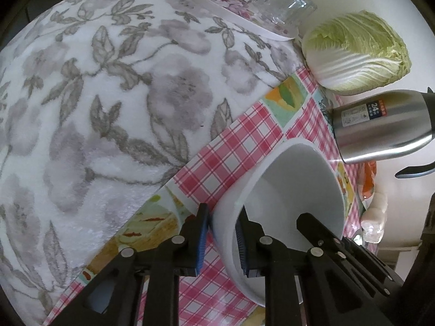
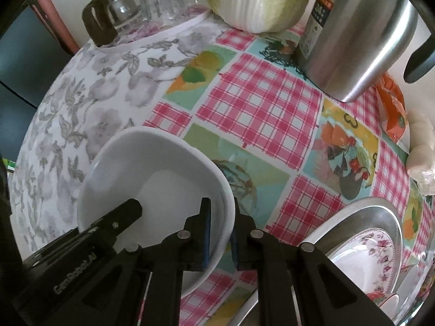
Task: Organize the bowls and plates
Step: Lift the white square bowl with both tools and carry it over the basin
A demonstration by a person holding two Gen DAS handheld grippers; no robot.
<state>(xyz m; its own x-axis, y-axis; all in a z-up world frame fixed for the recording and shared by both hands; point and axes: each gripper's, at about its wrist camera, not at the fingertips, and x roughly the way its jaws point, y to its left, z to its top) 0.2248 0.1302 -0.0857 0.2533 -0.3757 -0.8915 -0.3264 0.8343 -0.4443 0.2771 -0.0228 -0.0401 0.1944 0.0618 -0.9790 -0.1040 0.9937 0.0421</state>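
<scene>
My two wrist cameras look steeply down at the table from close range, from opposite sides of the white bowl (image 1: 293,190) (image 2: 152,179); both also see the cabbage (image 1: 359,51) (image 2: 261,0) and flask (image 1: 380,127) (image 2: 356,35).

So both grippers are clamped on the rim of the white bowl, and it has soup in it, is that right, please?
Not quite: the white bowl is empty, as the right wrist view shows. The left gripper and right gripper are indeed both clamped on its rim.

A table with a pink checked cloth (image 2: 261,100). On it lie a grey floral towel (image 1: 95,103), white bowl (image 2: 163,163), cabbage (image 1: 356,51), steel flask (image 1: 380,133) and metal tray (image 2: 380,212).
</scene>
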